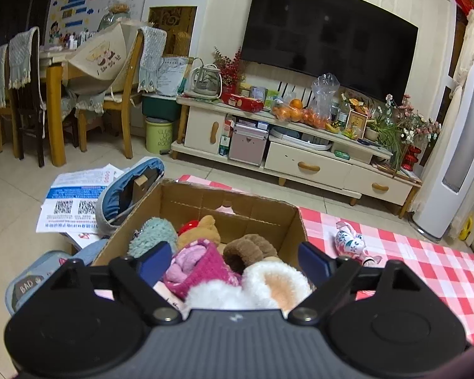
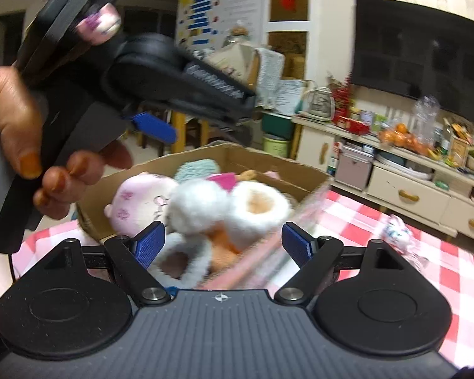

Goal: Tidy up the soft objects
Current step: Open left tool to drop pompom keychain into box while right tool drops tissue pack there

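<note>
1. Filling the cardboard box [image 1: 270, 218] on the checked counter [image 1: 426, 265]: white fluffy plush [image 1: 268, 284], magenta knit [image 1: 205, 268], brown and teal toys.
2. Left claw [image 1: 233, 260] and right claw [image 2: 222, 244] both gape, holding nothing.

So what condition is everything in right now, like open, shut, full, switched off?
Cardboard box: flaps open, crowded with soft toys.
White fluffy slippers: lying in the box, not gripped.
Left gripper: open, above the box.
Right gripper: open, holding nothing.
Patterned plush: out on the checked cloth, beside the box.
Television: screen dark.
Cabinet drawers: shut.
</note>
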Action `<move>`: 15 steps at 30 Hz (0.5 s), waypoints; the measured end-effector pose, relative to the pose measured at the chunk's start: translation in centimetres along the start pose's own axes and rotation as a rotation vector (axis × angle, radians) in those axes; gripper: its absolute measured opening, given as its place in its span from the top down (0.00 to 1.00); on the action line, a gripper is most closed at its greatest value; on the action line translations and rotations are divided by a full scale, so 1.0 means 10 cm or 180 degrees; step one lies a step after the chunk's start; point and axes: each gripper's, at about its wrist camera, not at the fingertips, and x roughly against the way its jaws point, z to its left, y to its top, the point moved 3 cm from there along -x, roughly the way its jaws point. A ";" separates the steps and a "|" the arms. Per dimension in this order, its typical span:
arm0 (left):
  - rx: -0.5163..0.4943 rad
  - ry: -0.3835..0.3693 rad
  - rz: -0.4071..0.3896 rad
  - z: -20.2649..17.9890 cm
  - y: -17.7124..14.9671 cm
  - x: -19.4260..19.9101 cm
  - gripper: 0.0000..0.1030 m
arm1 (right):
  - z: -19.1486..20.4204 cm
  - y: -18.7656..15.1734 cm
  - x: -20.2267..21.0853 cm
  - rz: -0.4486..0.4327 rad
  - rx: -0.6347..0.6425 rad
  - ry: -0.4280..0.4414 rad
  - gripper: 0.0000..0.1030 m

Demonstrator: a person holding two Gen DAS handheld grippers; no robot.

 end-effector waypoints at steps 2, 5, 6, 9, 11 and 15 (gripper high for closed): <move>-0.0051 0.0038 -0.0027 -0.05 0.00 0.00 0.14 | -0.09 -0.02 0.06 -0.0028 -0.0099 -0.0088 0.02; -0.0065 0.0036 -0.0037 -0.12 -0.01 -0.01 0.11 | -0.23 -0.05 0.13 -0.0066 -0.0225 -0.0244 0.02; -0.0074 0.0038 -0.0040 -0.15 -0.01 -0.02 0.09 | -0.28 -0.06 0.15 -0.0080 -0.0261 -0.0296 0.02; -0.0156 0.0069 -0.0058 -0.26 -0.03 -0.03 0.07 | -0.40 -0.09 0.19 -0.0103 -0.0366 -0.0416 0.02; -0.0231 0.0085 -0.0071 -0.35 -0.05 -0.04 0.06 | -0.46 -0.12 0.23 -0.0109 -0.0443 -0.0477 0.02; -0.0330 0.0110 -0.0079 -0.51 -0.07 -0.06 0.04 | -0.58 -0.19 0.24 -0.0094 -0.0563 -0.0589 0.02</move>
